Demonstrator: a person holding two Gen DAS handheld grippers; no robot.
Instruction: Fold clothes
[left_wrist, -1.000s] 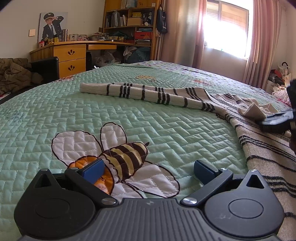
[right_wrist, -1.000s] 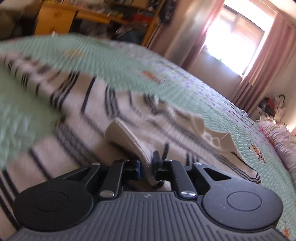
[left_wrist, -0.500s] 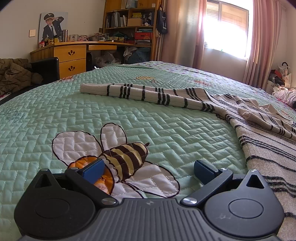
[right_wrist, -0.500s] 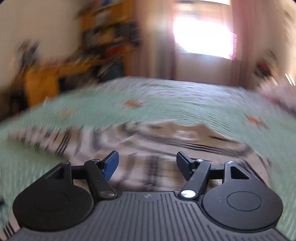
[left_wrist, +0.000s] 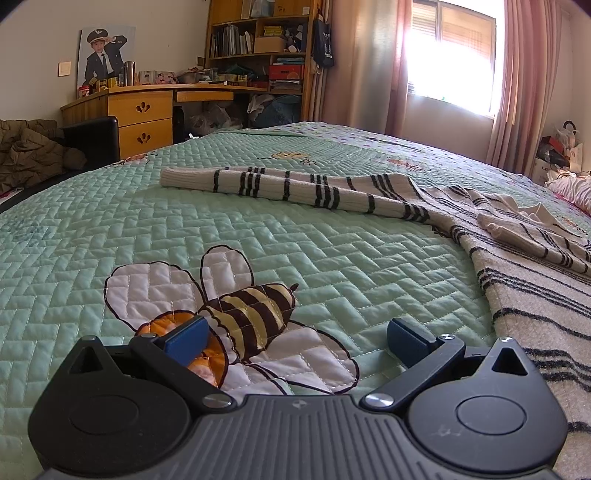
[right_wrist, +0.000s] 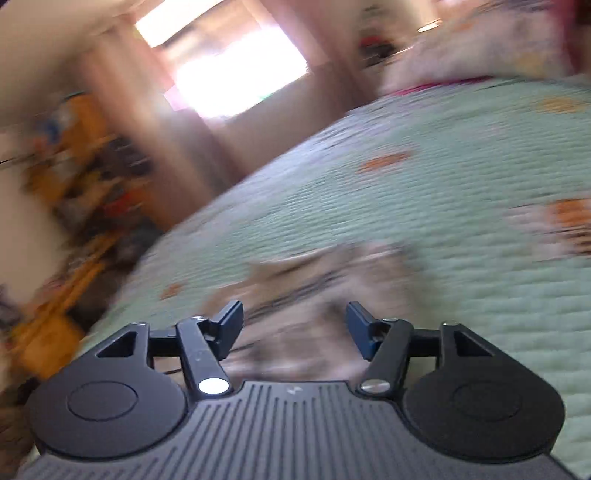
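Left wrist view, left to right: a brown jacket (left_wrist: 26, 155) lay heaped at the far left edge, beside a wooden desk (left_wrist: 144, 114) against the wall. The left gripper (left_wrist: 295, 338) sat low over the green quilted bedspread (left_wrist: 110, 221), jaws spread wide with nothing between them, above an appliquéd bee (left_wrist: 240, 310). The striped sweater (left_wrist: 517, 280) lay on the bedspread to the right, one sleeve (left_wrist: 288, 184) stretched out flat toward the left, well apart from the gripper. Window (left_wrist: 450, 55) with pink curtains at the back right.

Right wrist view: heavily blurred and tilted. The right gripper (right_wrist: 294, 328) was open, jaws well apart, holding nothing. A beige, dark-striped patch, apparently the sweater (right_wrist: 314, 295), lay on the bedspread (right_wrist: 406, 206) just ahead of the fingertips; contact could not be judged.
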